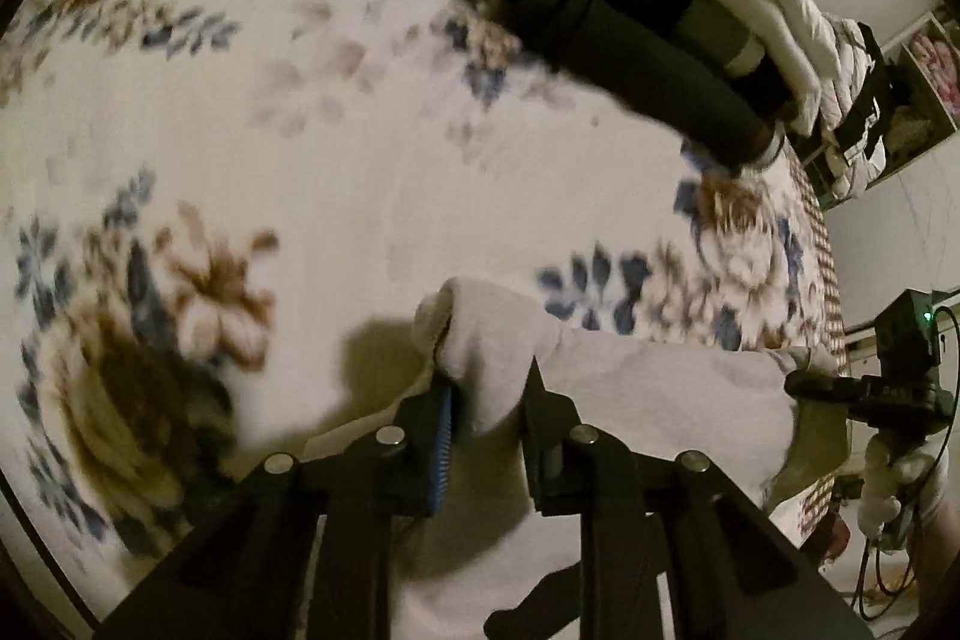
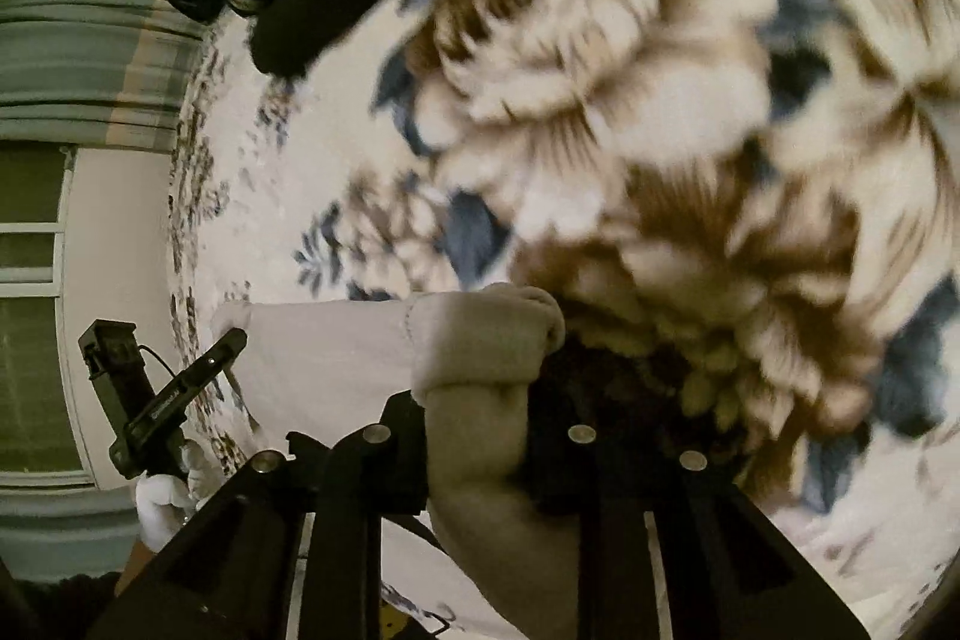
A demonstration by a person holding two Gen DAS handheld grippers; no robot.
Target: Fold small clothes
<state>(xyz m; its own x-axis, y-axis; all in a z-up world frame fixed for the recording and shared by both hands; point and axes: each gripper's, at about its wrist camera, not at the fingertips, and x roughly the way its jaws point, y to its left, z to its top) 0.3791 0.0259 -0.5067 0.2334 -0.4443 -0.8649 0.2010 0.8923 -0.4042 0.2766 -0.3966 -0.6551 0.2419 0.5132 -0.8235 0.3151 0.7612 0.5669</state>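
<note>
Over the flowered bedspread [image 1: 336, 112] your pale cloth [image 1: 660, 394] hangs stretched between both claws, your left claw [image 1: 489, 388] clamped on its bunched left end and your right claw [image 2: 480, 400] clamped on its right end, folded clothes [image 1: 690, 4] lying far off.

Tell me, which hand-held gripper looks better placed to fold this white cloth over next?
Neither clearly: the left hand-held gripper and right hand-held gripper each pinch one end of the white cloth, stretched between them above the floral blanket.
</note>
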